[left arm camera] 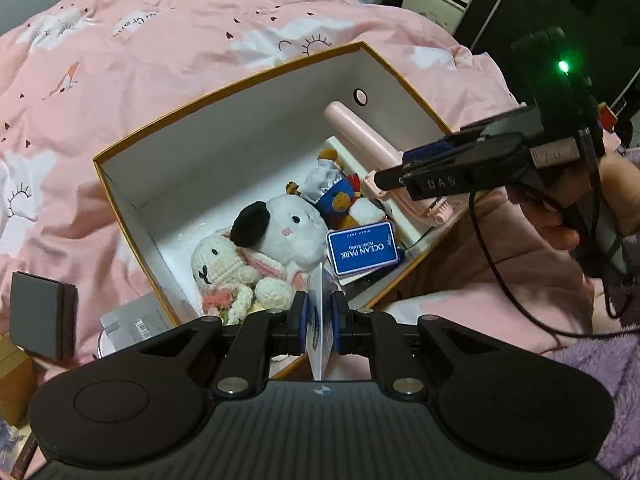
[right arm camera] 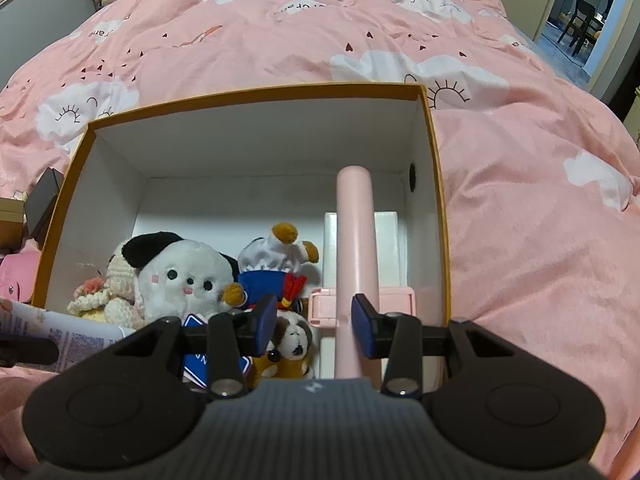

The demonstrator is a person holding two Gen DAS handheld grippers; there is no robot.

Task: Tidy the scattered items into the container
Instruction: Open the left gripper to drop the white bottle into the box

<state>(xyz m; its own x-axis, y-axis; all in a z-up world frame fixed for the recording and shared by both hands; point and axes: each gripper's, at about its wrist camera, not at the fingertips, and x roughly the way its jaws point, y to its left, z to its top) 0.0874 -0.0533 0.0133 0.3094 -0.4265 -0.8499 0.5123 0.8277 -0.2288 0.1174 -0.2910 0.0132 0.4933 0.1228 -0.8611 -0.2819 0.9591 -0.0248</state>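
The task looks well advanced: the orange-rimmed box on the bed already holds a white dog plush, a crocheted bunny, a small doll in blue, a blue luggage tag and a pink selfie stick. The left hand-held gripper is clenched on a thin white packet just over the box's near edge, not yet dropped in. The right hand-held gripper hangs released, its pads either side of the stick without pressing. A dark case and grey carton remain outside. The pink cloud-print duvet covers the bed; a doorway shows beyond.
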